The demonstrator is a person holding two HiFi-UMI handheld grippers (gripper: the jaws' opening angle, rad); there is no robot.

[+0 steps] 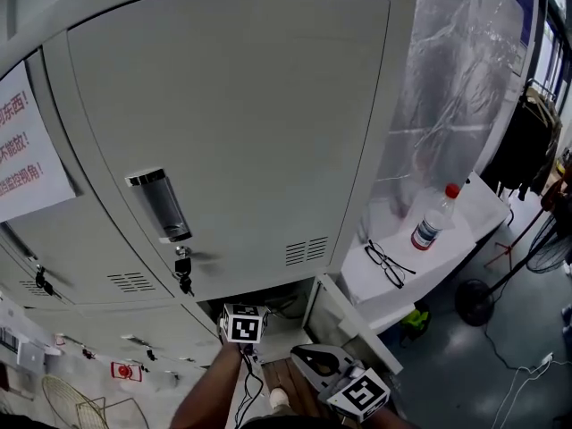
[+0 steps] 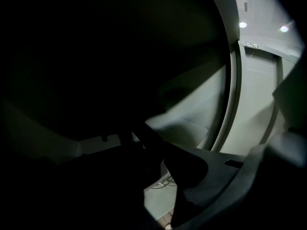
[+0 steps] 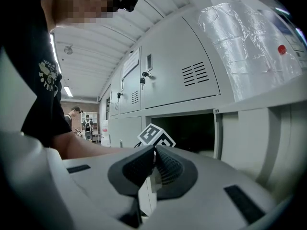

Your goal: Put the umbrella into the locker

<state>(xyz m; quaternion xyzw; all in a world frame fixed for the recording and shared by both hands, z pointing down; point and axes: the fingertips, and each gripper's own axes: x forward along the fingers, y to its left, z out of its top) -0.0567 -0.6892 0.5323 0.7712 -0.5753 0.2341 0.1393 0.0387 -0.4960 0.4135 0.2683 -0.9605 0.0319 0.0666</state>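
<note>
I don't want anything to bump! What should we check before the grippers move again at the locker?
1. Lower locker has its door swung open: ok.
2. Left gripper is at the opening: ok.
3. Umbrella is held in the left gripper's jaws: cannot tell, the left gripper view is too dark.
4. Right gripper is shut and empty: ok.
5. Bottle and glasses sit on the side table, away from the opening: ok.

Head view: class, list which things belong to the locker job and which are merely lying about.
Job: open locker compartment, its swung-out door; umbrella not discernible.
Lying about: water bottle, glasses, floor fan.
</note>
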